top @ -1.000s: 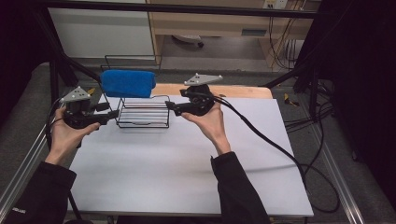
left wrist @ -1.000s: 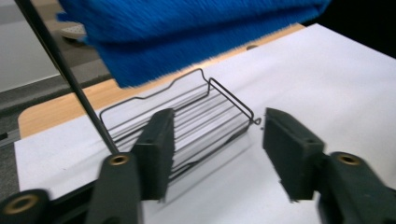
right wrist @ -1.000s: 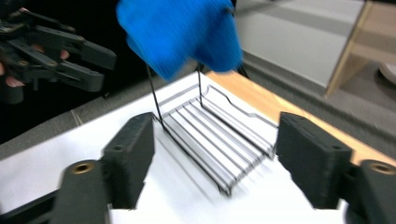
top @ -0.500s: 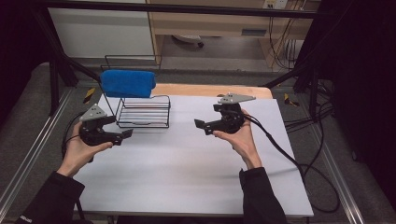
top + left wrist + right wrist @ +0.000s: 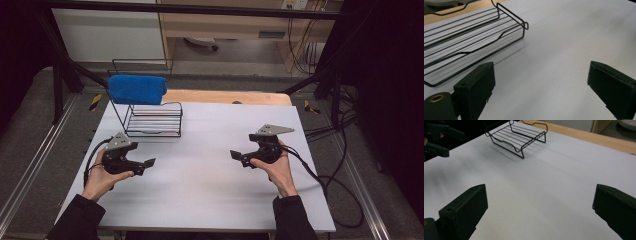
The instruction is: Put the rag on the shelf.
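Left gripper [image 5: 148,162] held low over the white table [image 5: 210,200] just in front of the black wire rack [image 5: 152,119], jaws spread wide, nothing between them. Right gripper [image 5: 234,155] well apart on the other side, jaws likewise wide and empty. Blue cloth [image 5: 136,89] draped over the rack's raised back rail.

Lab: framed rig [image 5: 60,75], trailing cables [image 5: 330,175]

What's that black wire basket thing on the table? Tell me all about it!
The wire rack is thin black metal, with a floor of parallel bars, a low looped front rim and a tall back frame. A blue towel is draped over that frame. It stands upright at the far left of the white table. Neither hand-held gripper touches it.
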Motion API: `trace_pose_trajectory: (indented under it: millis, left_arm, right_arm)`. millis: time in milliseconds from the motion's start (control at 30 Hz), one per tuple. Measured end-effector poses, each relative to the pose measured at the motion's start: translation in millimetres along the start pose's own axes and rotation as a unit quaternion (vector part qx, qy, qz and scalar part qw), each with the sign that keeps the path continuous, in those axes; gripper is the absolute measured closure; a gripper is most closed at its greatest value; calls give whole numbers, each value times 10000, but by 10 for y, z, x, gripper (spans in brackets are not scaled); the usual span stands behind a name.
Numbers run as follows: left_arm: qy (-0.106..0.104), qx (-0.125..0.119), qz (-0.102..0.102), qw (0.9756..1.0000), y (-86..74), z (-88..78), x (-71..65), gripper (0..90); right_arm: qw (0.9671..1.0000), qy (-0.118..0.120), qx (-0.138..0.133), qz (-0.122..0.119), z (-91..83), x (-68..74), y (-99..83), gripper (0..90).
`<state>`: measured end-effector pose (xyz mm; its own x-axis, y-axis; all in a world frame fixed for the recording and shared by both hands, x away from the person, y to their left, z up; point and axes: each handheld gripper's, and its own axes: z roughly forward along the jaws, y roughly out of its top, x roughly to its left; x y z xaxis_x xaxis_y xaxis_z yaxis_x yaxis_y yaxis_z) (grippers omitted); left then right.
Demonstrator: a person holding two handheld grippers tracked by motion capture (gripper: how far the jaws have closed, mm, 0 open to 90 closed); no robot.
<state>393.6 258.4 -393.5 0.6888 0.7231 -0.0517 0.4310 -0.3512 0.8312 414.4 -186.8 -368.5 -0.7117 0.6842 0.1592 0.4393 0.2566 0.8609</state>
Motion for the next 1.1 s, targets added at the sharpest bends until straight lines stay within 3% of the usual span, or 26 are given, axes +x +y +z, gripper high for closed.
trace_pose_trajectory:
  millis: [333,667,800,1100]
  left_arm:
    - [-110,123,0,9999,-314,96,-64,83]
    - [-37,181,-45,9998,-467,102,-30,84]
    - [-44,169,-49,9998,-507,88,-25,84]
    - [-91,265,51,9996,-541,115,-56,84]
  right_arm:
    - [9997,43,235,68,-141,-161,-521,5]
    - [9989,-106,365,284,-310,-276,-899,6]
    - [9981,-157,499,326,-376,-299,-1006,6]
    - [9981,-140,468,381,-433,-332,-1056,6]
